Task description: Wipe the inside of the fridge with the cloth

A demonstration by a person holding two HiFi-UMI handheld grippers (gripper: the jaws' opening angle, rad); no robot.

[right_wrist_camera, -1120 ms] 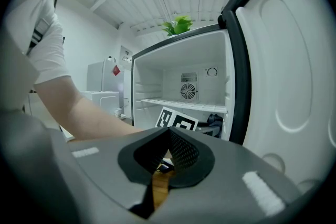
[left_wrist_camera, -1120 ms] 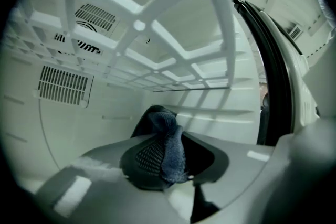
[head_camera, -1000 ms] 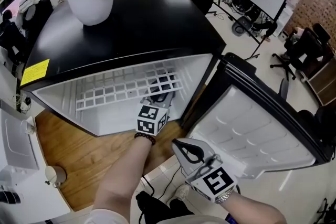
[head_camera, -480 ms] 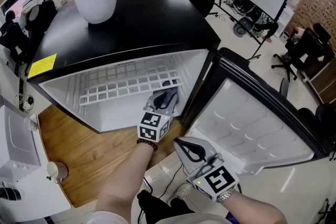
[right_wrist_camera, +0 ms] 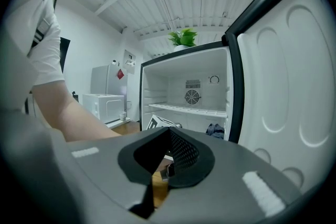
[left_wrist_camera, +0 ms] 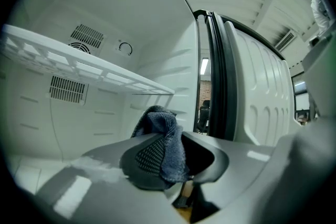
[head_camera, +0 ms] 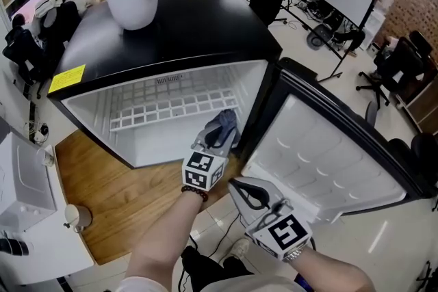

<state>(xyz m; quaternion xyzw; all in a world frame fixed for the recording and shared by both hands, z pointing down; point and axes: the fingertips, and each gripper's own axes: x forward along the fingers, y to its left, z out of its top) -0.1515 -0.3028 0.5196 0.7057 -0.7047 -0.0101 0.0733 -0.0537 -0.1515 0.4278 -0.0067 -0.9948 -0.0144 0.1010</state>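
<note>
Grasping, with the left claw (head_camera: pixel 215 138), a crumpled grey-blue terry cloth (head_camera: pixel 223 124): jaws part-way closed and pinching its lower folds, with the bulk bunched up ahead of the tips. Held level at the mouth of the black-cased, white-lined small fridge (head_camera: pixel 171 44), low on the right, below the white wire shelf (head_camera: pixel 171 108) and near the hinge-side wall. Probably carried this way so that soft cloth, not hard plastic, meets the liner first. Cannot tell whether it touches any wall yet.

Keeps the right claw (head_camera: pixel 250 196) clenched on nothing, well back from the opening and in front of the swung-open white door panel (head_camera: pixel 328 161). Likely parked there out of the way, since wiping needs only one hand.

Seen from the left gripper view: cloth (left_wrist_camera: pixel 164 136) of looped pile, soft and thick, one fold draped down over a dark dimpled jaw pad. No stain visible; damp or dry, cannot tell.
</note>
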